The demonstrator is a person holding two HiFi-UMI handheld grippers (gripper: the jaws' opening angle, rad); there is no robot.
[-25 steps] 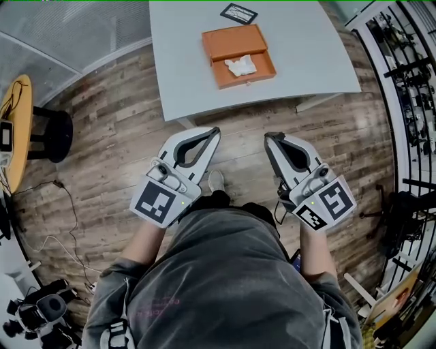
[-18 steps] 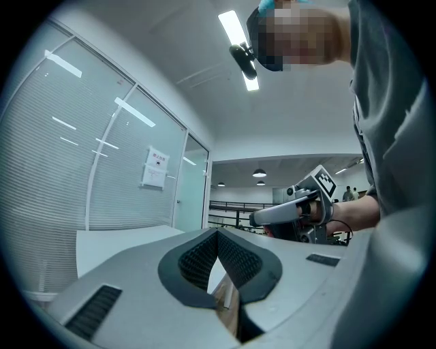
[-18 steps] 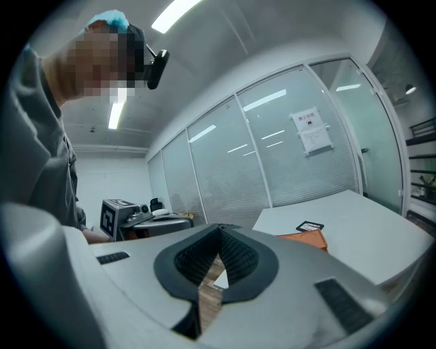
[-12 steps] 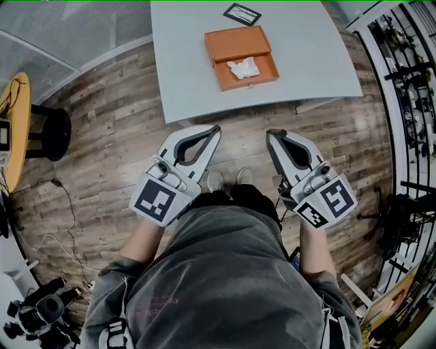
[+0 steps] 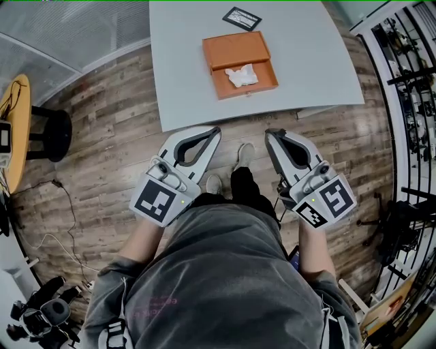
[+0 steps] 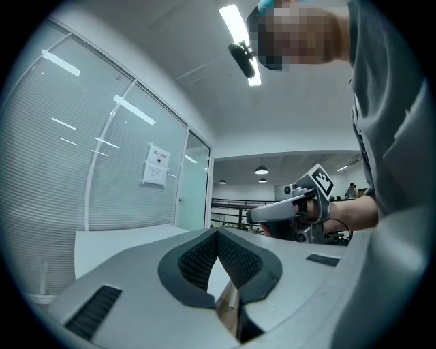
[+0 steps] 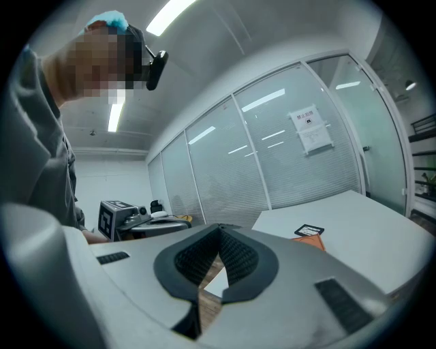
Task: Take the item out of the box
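Observation:
An open orange box point(image 5: 238, 63) lies on the grey table point(image 5: 306, 61), its lid flat behind it. A crumpled white item point(image 5: 241, 75) rests inside its tray. Both grippers are held at waist height, short of the table's near edge and well apart from the box. My left gripper point(image 5: 216, 129) is shut with nothing in it, and my right gripper point(image 5: 270, 133) is shut and empty too. In the right gripper view a corner of the orange box point(image 7: 310, 240) peeks over the jaws on the table point(image 7: 354, 232). In the left gripper view the box is hidden.
A black card point(image 5: 241, 18) lies on the table behind the box. A yellow round table point(image 5: 15, 129) and a black stool point(image 5: 58, 134) stand at the left, with cables point(image 5: 61, 218) on the wooden floor. Metal racks point(image 5: 409, 82) line the right side.
The table and box have drawn slightly nearer in the head view, and one of the person's feet has stepped forward. Both grippers stay shut and keep their places in the frame.

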